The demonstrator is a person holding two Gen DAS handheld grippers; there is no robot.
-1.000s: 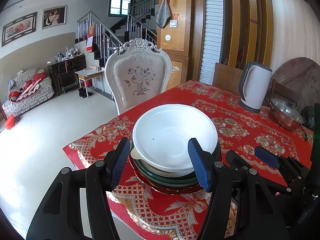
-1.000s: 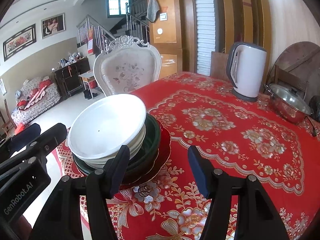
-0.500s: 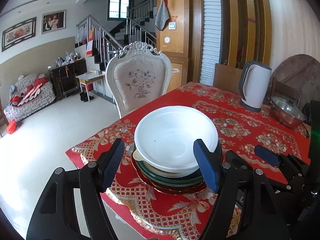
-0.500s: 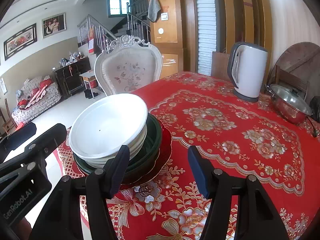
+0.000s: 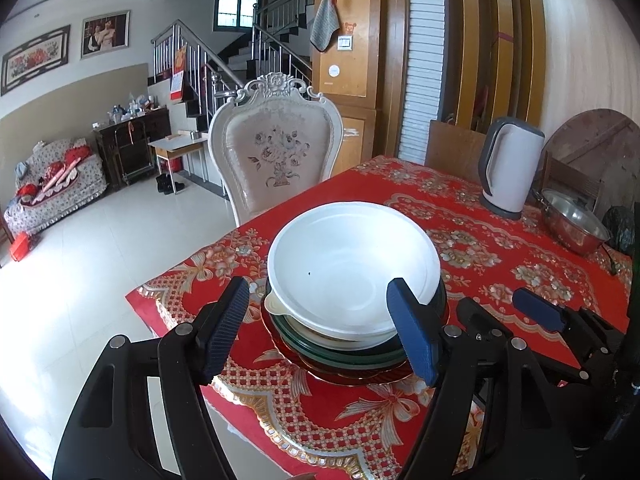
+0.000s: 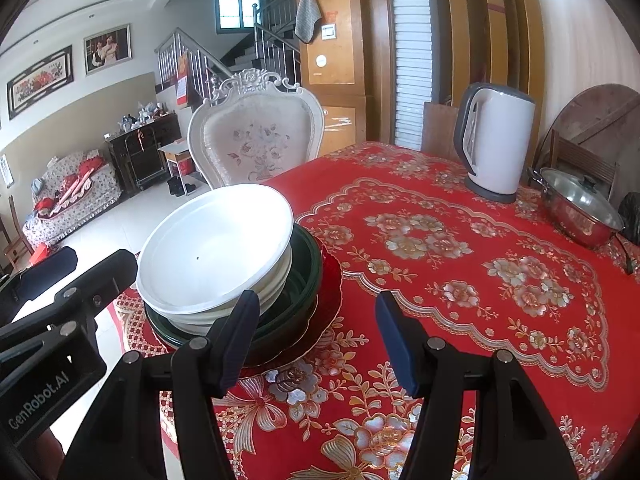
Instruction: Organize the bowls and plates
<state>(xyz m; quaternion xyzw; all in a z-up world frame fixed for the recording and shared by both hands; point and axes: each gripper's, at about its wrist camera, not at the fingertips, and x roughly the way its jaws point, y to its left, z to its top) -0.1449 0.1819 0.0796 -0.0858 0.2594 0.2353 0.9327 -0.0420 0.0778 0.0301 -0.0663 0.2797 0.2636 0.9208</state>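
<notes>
Bright daylight, floor glare, fisheye-warped edges

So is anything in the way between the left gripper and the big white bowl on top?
Nothing visible. The open left gripper faces the big white bowl atop the stack, with only red tablecloth below the gap.

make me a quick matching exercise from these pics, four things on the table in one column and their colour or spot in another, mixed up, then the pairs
Things:
1. top bowl
2. bottom plate
3. kettle
4. lidded pot

Descriptions:
A. shiny steel, at the table's far right
B. white, uppermost on the stack
C. red, under the dark green dishes
D. white with a grey handle, standing upright at the far side

Pairs: 1-B, 2-C, 3-D, 4-A
</notes>
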